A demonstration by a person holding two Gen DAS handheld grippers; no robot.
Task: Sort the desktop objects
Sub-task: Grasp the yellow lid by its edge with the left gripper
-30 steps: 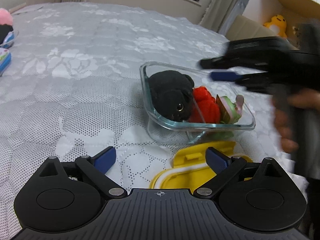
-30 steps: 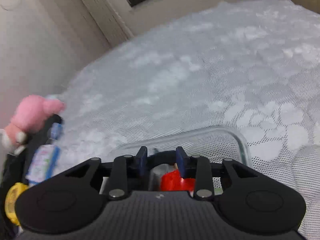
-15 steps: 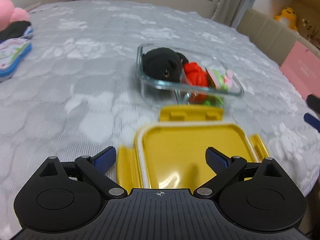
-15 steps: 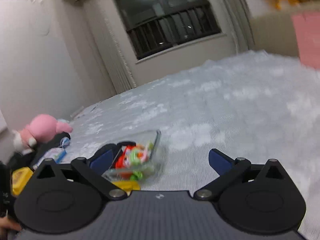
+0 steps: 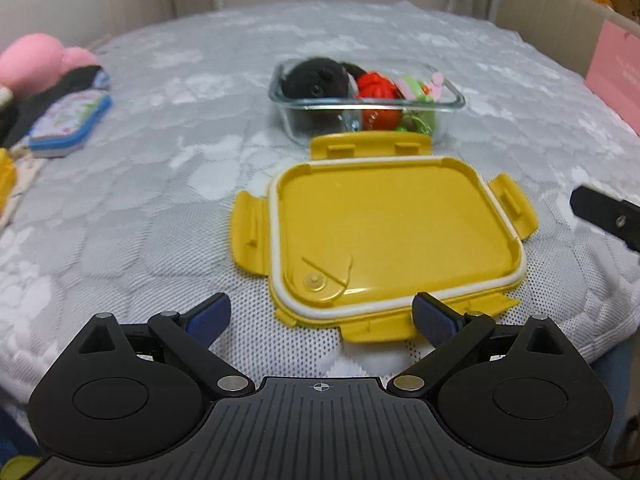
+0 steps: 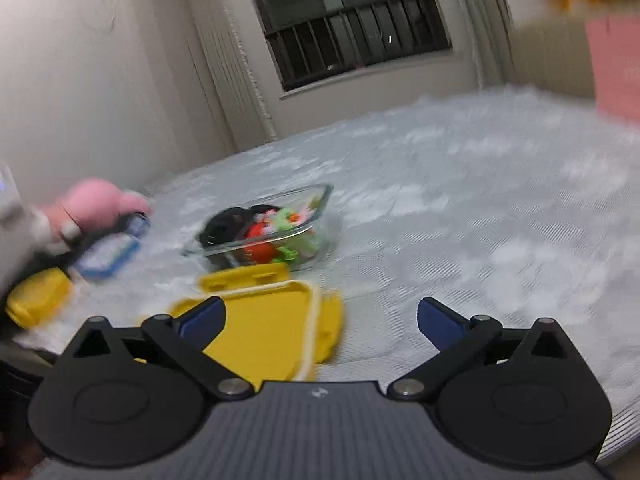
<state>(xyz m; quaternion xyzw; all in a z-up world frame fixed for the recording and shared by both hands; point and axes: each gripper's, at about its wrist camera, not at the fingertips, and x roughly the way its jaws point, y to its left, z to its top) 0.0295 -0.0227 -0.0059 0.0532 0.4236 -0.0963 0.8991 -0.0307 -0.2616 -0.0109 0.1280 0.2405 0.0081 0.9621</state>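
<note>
White quilted mattress (image 5: 168,184) fills the frame. Mid-frame lies the yellow rectangular snap-lock lid (image 5: 392,232), flat, just below the clear glass container (image 5: 366,104) holding a black plush, red and green toys. Your left gripper (image 5: 322,316) and right gripper (image 6: 320,320) both stand wide apart, holding nothing.

The right wrist view is smeared throughout: the glass box (image 6: 276,236) of toys and the yellow lid (image 6: 268,320) before it lose their edges. At nine o'clock the pink plush (image 6: 96,204) and a yellow object (image 6: 36,300) are blurred and partly cut by the frame. In the left wrist view, the right gripper (image 5: 608,216) shows only a black tip at three o'clock; the rest is cut off. The pink box (image 5: 616,76) at two o'clock carries print too small to read.
</note>
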